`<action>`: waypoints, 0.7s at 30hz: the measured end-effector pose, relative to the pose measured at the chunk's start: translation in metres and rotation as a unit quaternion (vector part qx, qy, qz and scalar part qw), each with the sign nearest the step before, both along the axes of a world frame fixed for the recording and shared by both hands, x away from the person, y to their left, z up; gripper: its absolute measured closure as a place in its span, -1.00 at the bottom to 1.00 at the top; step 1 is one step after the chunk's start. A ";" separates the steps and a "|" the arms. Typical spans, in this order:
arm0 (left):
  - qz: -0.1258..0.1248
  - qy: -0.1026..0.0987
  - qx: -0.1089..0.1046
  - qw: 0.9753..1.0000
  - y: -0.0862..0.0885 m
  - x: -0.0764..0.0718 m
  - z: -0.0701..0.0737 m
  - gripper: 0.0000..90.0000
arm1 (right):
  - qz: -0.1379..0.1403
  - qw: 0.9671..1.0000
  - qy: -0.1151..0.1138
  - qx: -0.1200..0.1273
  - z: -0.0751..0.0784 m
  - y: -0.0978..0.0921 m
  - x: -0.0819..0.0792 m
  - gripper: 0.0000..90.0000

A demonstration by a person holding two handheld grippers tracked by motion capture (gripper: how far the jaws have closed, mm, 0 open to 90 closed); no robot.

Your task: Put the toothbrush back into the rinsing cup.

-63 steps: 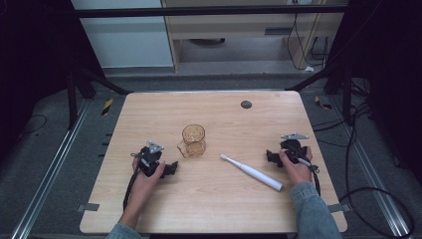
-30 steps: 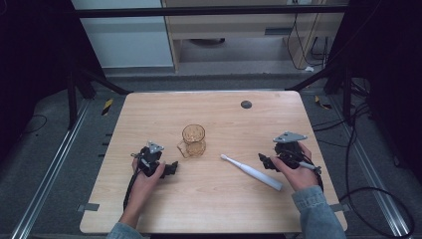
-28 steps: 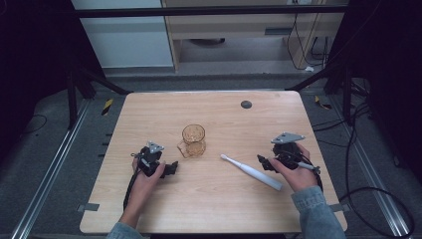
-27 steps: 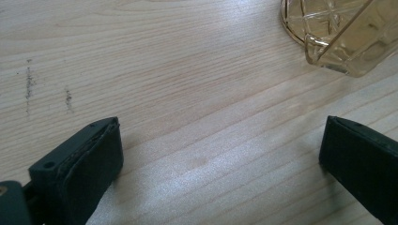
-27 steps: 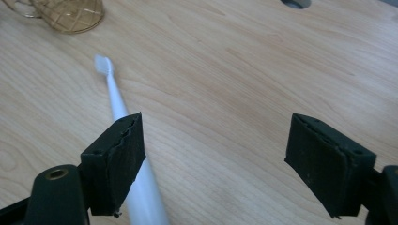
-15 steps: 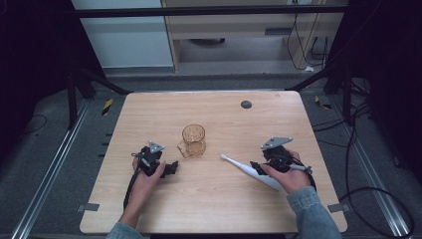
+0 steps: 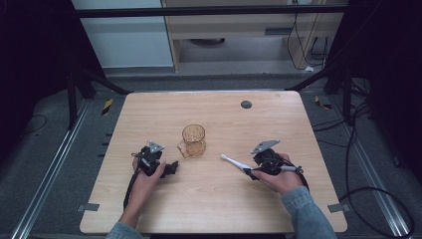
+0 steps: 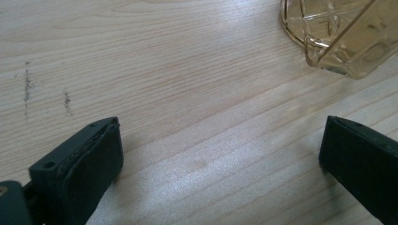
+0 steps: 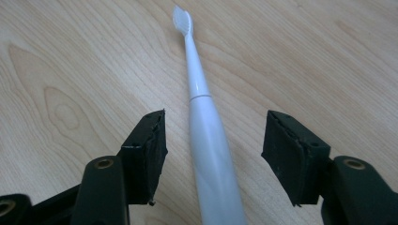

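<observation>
A white electric toothbrush (image 7: 235, 162) (image 9: 206, 136) lies flat on the wooden table (image 7: 214, 204), brush head pointing toward the cup. My right gripper (image 7: 253, 171) (image 9: 213, 140) is open, its two jaws straddling the handle without touching it. An amber cut-glass cup (image 7: 193, 140) (image 8: 342, 33) with a handle stands upright at the table's middle. My left gripper (image 7: 172, 167) (image 8: 220, 154) rests open on bare wood a little to the left of the cup, nothing between its jaws.
A small dark round disc (image 7: 246, 104) sits near the far edge of the table. Black frame struts (image 7: 94, 79) and cables (image 7: 363, 139) flank the table on the floor. A cabinet (image 7: 234, 30) stands beyond it.
My right gripper has moved left along the table and now straddles the toothbrush handle. The left gripper, the cup and the toothbrush have stayed put.
</observation>
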State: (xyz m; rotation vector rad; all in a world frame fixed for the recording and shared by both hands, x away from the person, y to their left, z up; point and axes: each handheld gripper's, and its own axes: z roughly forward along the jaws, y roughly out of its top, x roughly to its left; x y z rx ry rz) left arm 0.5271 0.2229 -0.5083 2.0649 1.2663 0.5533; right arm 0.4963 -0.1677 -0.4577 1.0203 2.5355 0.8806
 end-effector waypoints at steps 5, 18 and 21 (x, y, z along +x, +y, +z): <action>0.000 0.000 0.000 1.000 0.000 0.000 0.000 -1.00 | 0.009 1.000 0.005 -0.012 -0.004 0.002 0.002 -0.07; 0.000 0.000 0.001 1.000 0.000 0.000 0.000 -1.00 | 0.025 0.999 0.023 -0.037 -0.002 0.013 0.010 -0.12; -0.001 0.000 0.001 1.000 0.000 0.000 0.000 -1.00 | 0.029 0.998 0.029 -0.044 0.000 0.016 0.012 -0.14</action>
